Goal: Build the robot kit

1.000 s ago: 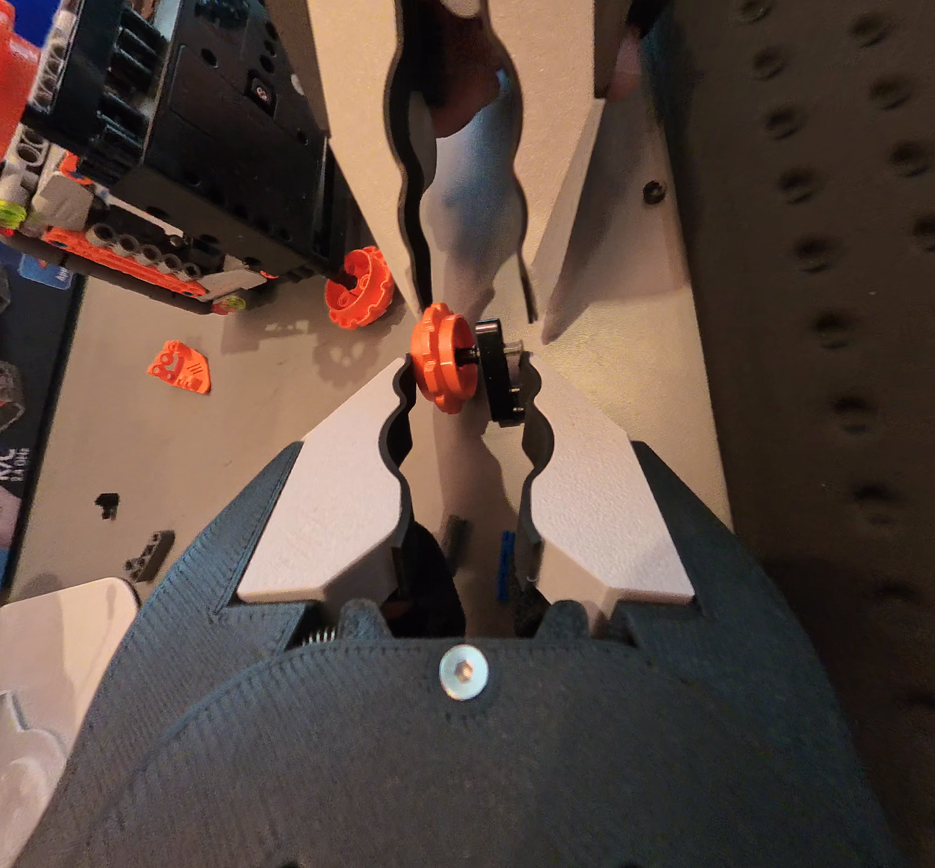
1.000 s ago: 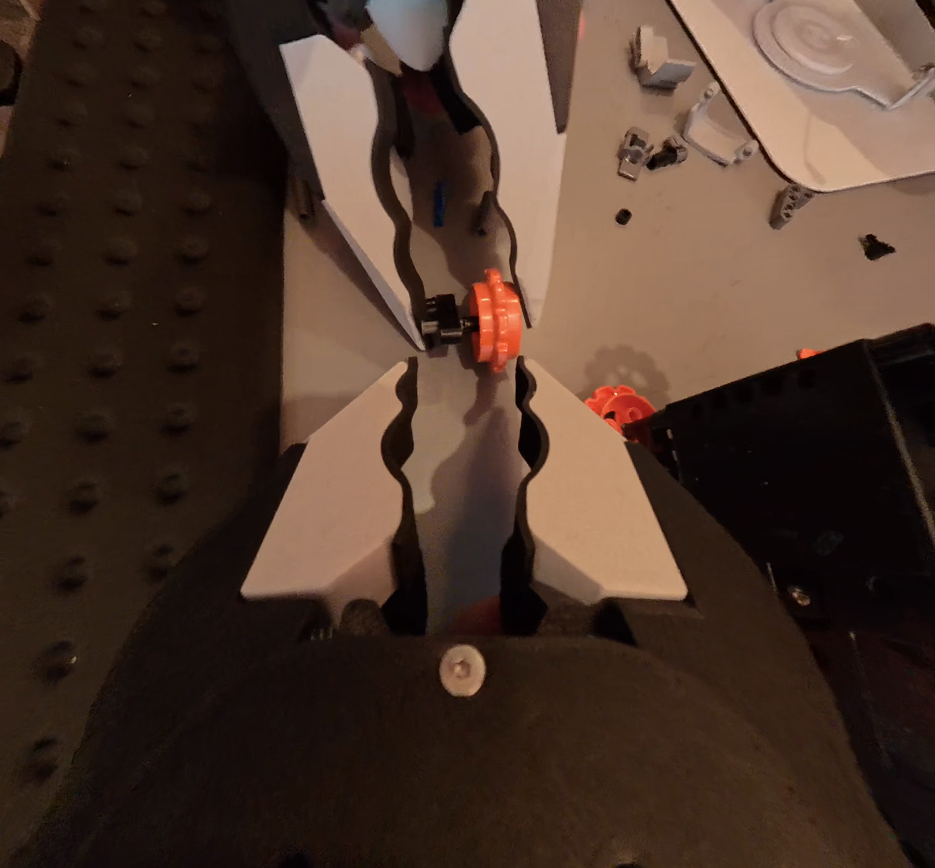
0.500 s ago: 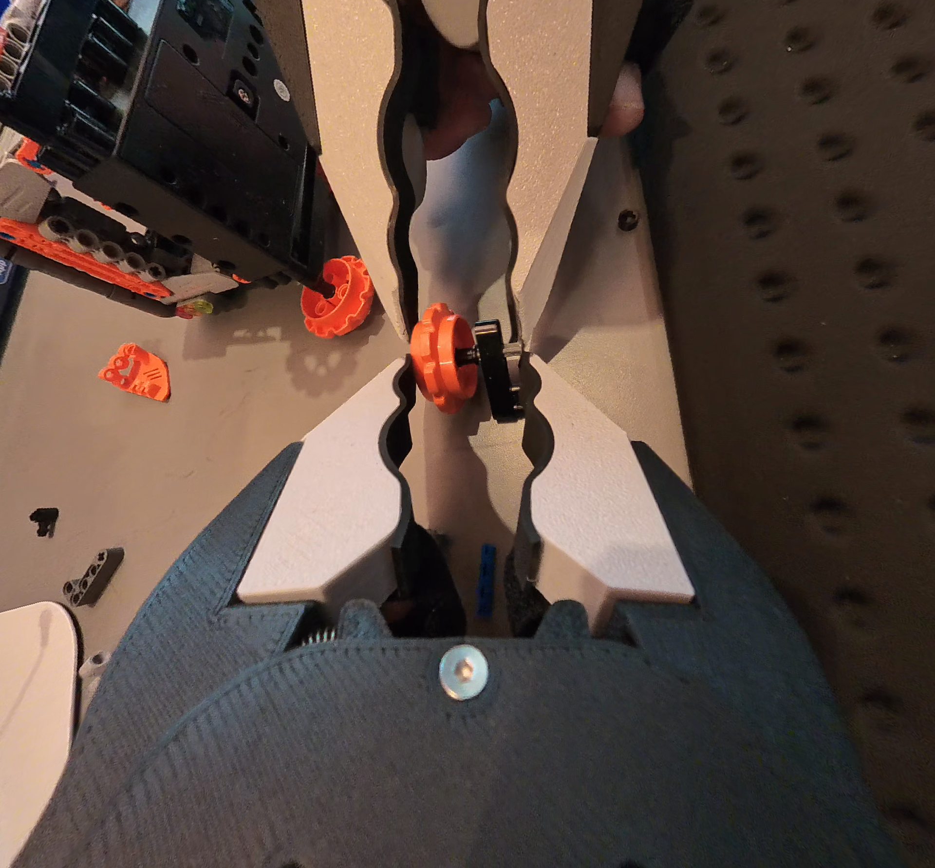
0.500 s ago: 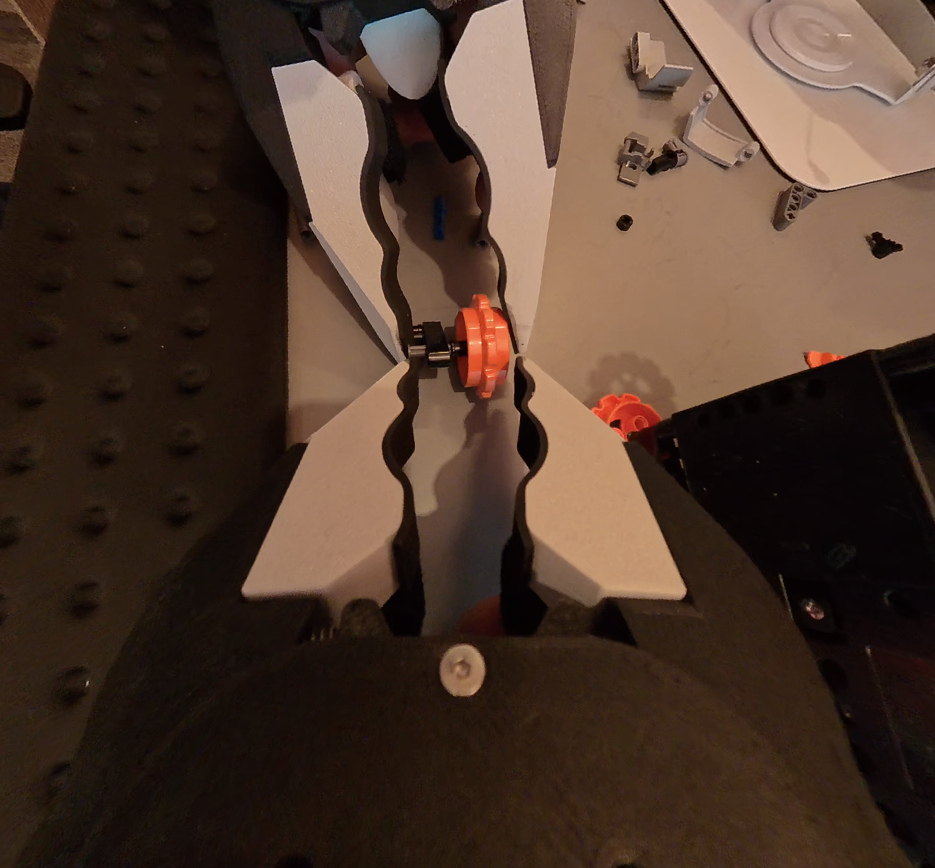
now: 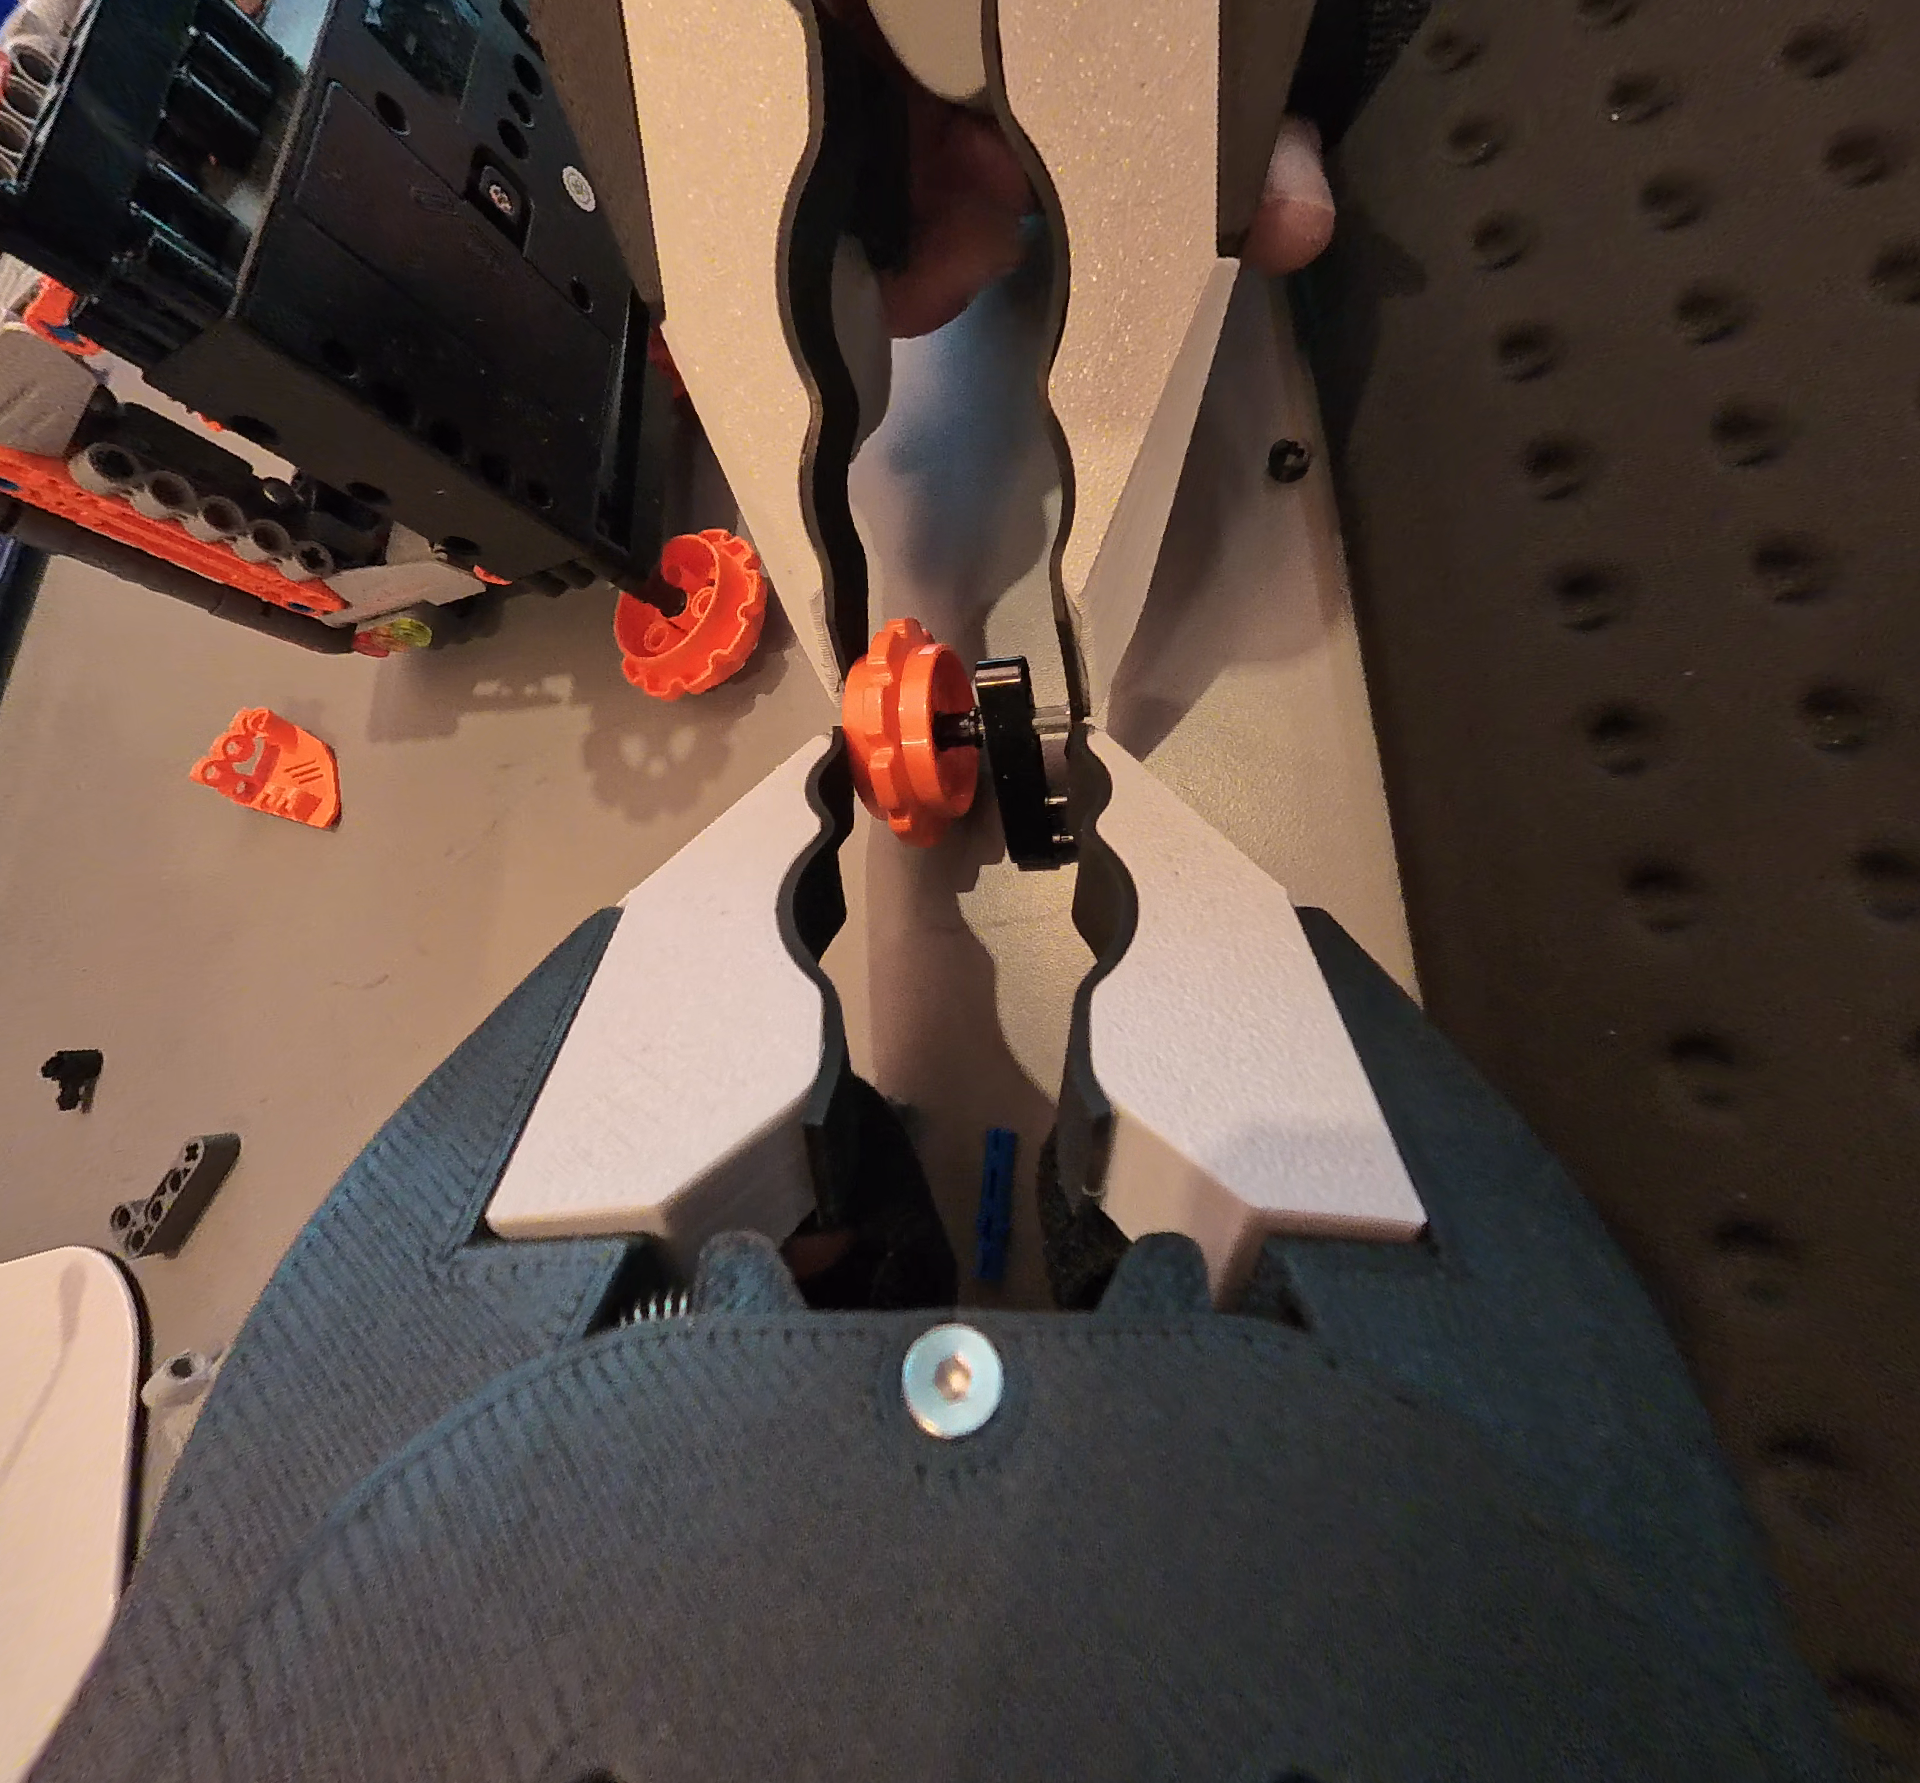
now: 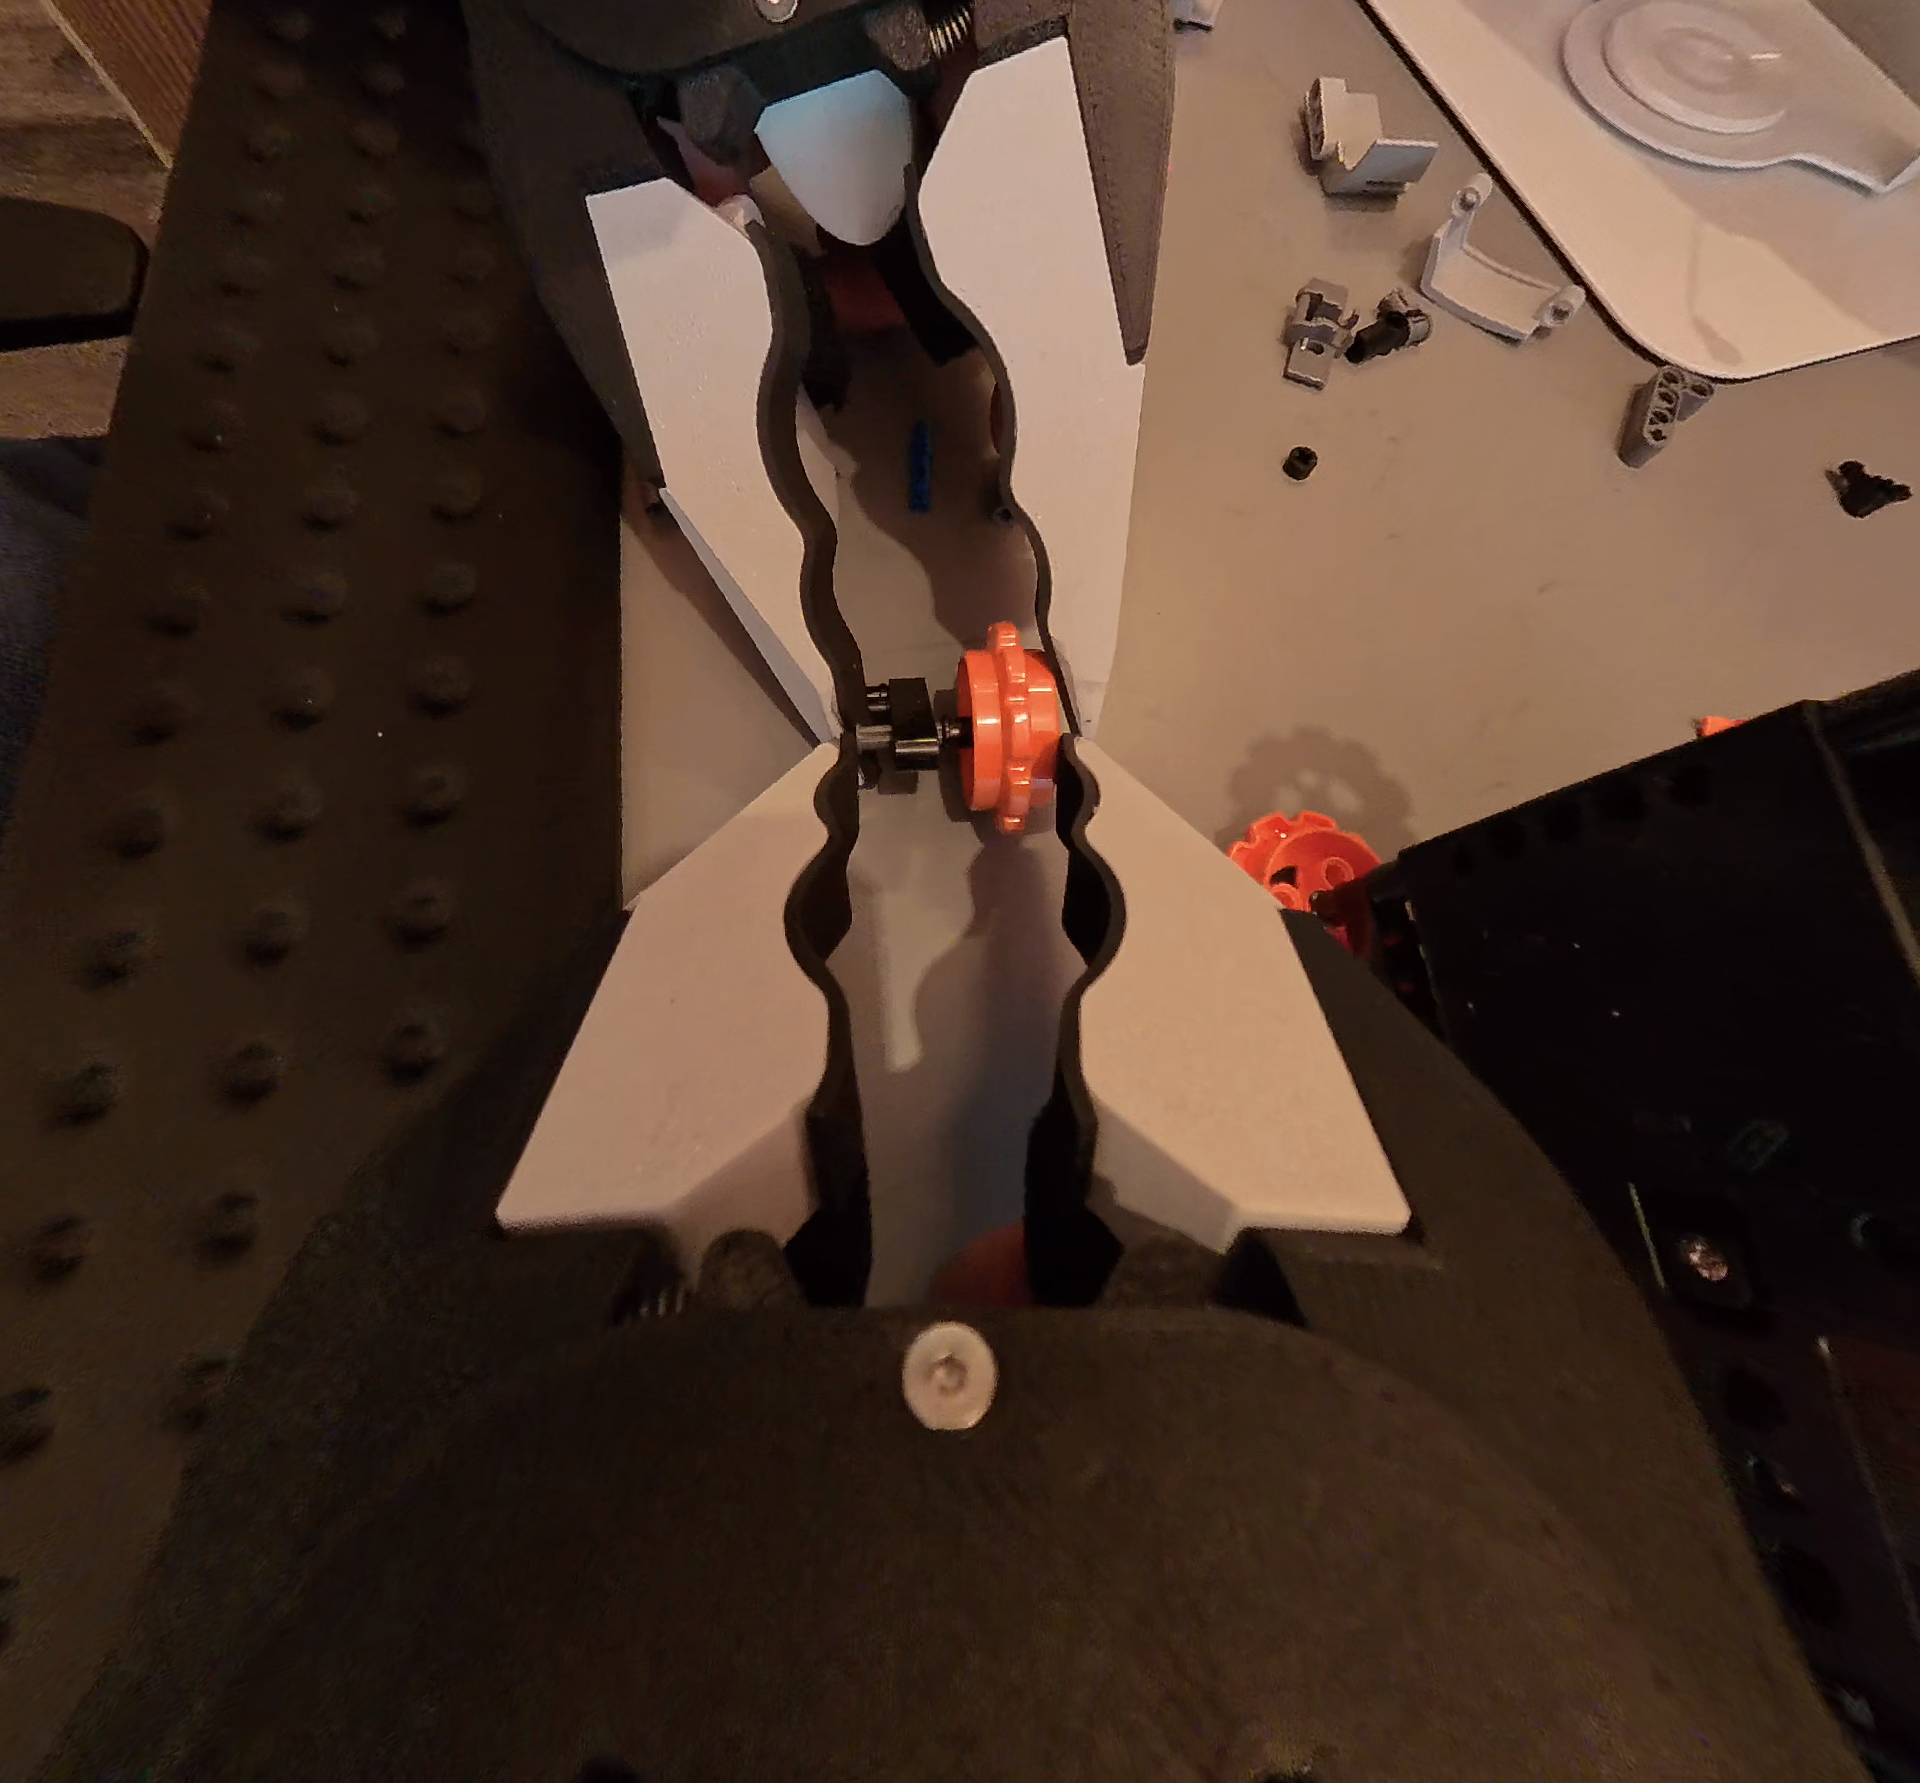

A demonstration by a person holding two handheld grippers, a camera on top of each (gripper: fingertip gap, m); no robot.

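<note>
Pinching orange wheel assembly (image 5: pixel 940 746) — both grippers.

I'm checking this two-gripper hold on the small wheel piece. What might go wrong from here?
1. The orange toothed wheel on its short black axle with a black plate is pinched only at the fingertips of the left gripper and right gripper; a slip could drop it.
2. Both grippers meet tip to tip, so their fingers may collide.
3. If dropped, it could roll toward the black brick-built model.
</note>
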